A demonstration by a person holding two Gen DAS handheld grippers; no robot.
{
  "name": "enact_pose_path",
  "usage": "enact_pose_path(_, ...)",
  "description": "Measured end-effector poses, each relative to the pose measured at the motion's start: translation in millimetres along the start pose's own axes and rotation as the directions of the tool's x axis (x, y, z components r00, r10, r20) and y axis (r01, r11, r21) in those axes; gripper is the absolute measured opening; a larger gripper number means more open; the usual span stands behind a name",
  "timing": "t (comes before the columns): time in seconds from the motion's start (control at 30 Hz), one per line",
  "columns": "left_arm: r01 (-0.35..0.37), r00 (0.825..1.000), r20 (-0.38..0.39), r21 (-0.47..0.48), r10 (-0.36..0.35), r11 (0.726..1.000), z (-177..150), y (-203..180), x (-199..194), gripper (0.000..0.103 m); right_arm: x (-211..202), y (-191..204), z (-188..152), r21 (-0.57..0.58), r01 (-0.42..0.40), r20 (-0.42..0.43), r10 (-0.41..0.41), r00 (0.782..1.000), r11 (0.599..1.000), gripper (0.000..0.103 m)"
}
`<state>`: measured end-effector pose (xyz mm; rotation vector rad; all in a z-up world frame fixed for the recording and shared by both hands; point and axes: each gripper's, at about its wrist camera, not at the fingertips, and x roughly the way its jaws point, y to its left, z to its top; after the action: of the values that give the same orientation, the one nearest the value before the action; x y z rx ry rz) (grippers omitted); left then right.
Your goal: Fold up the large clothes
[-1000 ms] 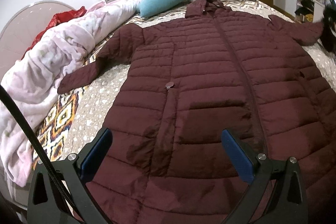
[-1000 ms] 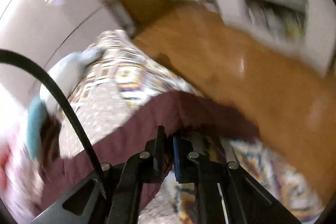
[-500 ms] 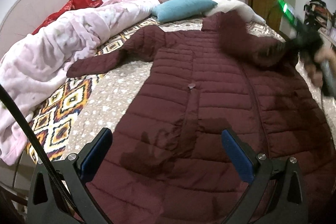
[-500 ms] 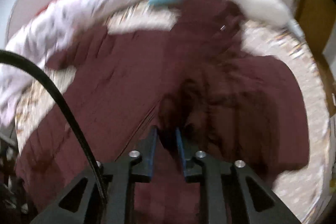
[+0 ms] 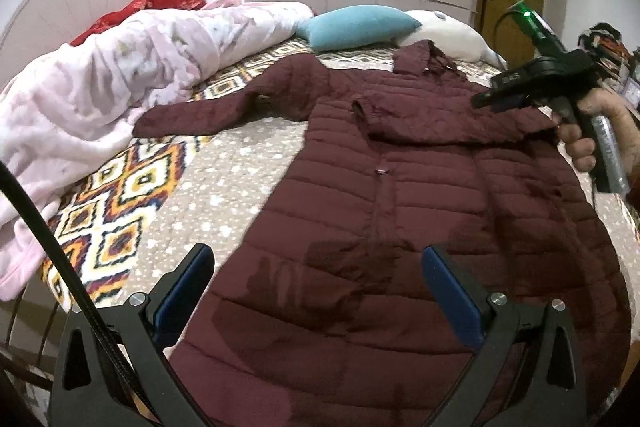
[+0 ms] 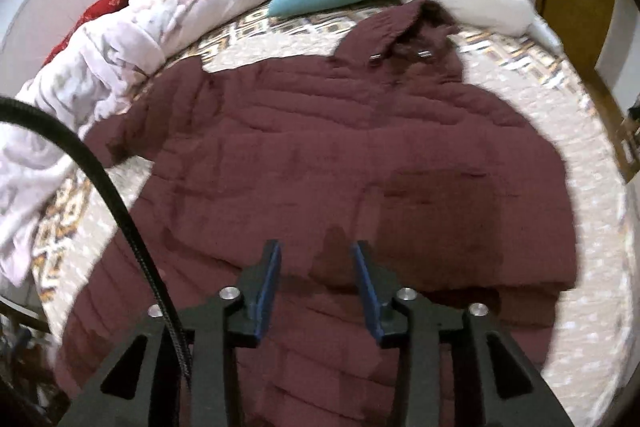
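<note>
Bed [image 5: 224,195] w/ patterned cover (diamond print + speckled beige) carried everything. Maroon puffer coat [image 5: 400,247] lay flat across the middle, hood toward the pillows, one sleeve folded over its chest. Teal pillow [image 5: 356,27] and white pillow [image 5: 444,35] sat just beyond the coat's hood. Bunched pink blanket [image 5: 100,87] ran along the coat's outstretched-sleeve side, red fabric [image 5: 140,7] behind it.

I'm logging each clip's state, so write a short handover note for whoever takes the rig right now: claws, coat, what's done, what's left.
Left claw: open, empty, above the coat's hem.
Right claw: jaws opening, nothing between them, above the coat's chest.
Maroon puffer coat: front up on the bed, hood toward the blue pillow.
Done: one sleeve lies folded across the chest.
Left: fold in the outstretched sleeve, then fold the body.
</note>
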<state>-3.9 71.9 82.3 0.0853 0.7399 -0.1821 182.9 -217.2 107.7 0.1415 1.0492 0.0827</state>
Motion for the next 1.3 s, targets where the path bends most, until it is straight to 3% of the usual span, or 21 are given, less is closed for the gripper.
enact_pose_path(0.2,-0.018,1.0,-0.009,-0.048,0.018,0.999,0.2,27.1,4.6,0.103,47.0,92.3,12.0,-0.123,-0.07,-0.006,0.07,0.998,0.99,0.064)
enact_pose_path(0.27,-0.018,1.0,-0.01,-0.064,0.017,0.998,-0.1,34.9,5.3,0.103,63.1,118.4,14.3,-0.176,-0.055,-0.014,0.054,0.998,0.983,0.065)
enact_pose_path(0.33,-0.019,1.0,-0.011,-0.077,0.018,0.997,-0.9,41.8,5.4,0.103,81.9,140.5,15.3,-0.233,0.019,-0.015,-0.024,1.0,0.972,0.064)
enact_pose_path(0.37,-0.022,1.0,-0.01,-0.084,0.021,0.996,-1.7,46.6,5.2,0.103,93.8,148.9,16.1,-0.259,0.068,-0.03,-0.078,0.996,0.964,0.06)
enact_pose_path(0.4,-0.024,1.0,-0.008,-0.089,0.024,0.996,-2.2,50.9,5.2,0.103,104.0,153.6,17.2,-0.267,0.095,-0.057,-0.114,0.992,0.959,0.031)
enact_pose_path(0.43,-0.027,1.0,-0.006,-0.094,0.027,0.995,-2.8,54.9,5.1,0.103,110.7,155.2,20.0,-0.255,0.095,-0.086,-0.121,0.989,0.962,0.016)
enact_pose_path(0.53,-0.035,0.999,-0.003,-0.109,0.035,0.993,-3.1,66.3,5.6,0.103,101.7,156.7,41.1,-0.179,0.12,-0.035,-0.128,0.991,0.977,0.015)
enact_pose_path(0.7,-0.059,0.998,-0.004,-0.135,0.059,0.989,-1.2,87.0,8.6,0.103,97.3,160.4,88.6,-0.017,0.09,0.058,-0.089,0.994,0.996,0.015)
enact_pose_path(0.77,-0.069,0.998,-0.014,-0.154,0.068,0.986,2.2,97.7,12.1,0.103,111.4,161.0,100.6,0.014,0.07,0.047,-0.07,0.996,0.997,0.021)
enact_pose_path(0.83,-0.065,0.998,-0.024,-0.19,0.062,0.98,8.6,112.7,14.9,0.103,138.5,162.8,103.4,0.028,0.042,-0.027,-0.041,0.999,0.999,0.035)
enact_pose_path(0.87,-0.059,0.998,-0.027,-0.212,0.055,0.975,14.6,123.5,17.3,0.103,150.5,163.0,98.2,0.038,0.038,-0.075,-0.035,0.997,0.999,0.035)
enact_pose_path(0.97,-0.051,0.998,-0.034,-0.262,0.043,0.964,36.0,154.2,28.7,0.103,128.5,164.3,80.5,0.035,0.016,-0.014,-0.015,1.0,0.999,0.037)
enact_pose_path(1.03,-0.041,0.999,-0.037,-0.293,0.031,0.955,57.7,181.3,47.0,0.103,96.6,164.4,62.7,0.009,-0.024,0.017,0.024,1.0,1.0,0.044)
enact_pose_path(1.13,-0.095,0.994,-0.082,-0.335,0.072,0.937,89.3,221.3,87.5,0.103,45.6,158.3,26.2,-0.034,-0.094,0.052,0.096,0.994,0.995,0.055)
enact_pose_path(1.3,-0.073,0.986,-0.168,-0.45,-0.004,0.89,129.8,280.6,177.0,0.1,-0.9,127.4,-40.5,0.01,-0.196,0.041,0.196,0.98,0.98,0.059)
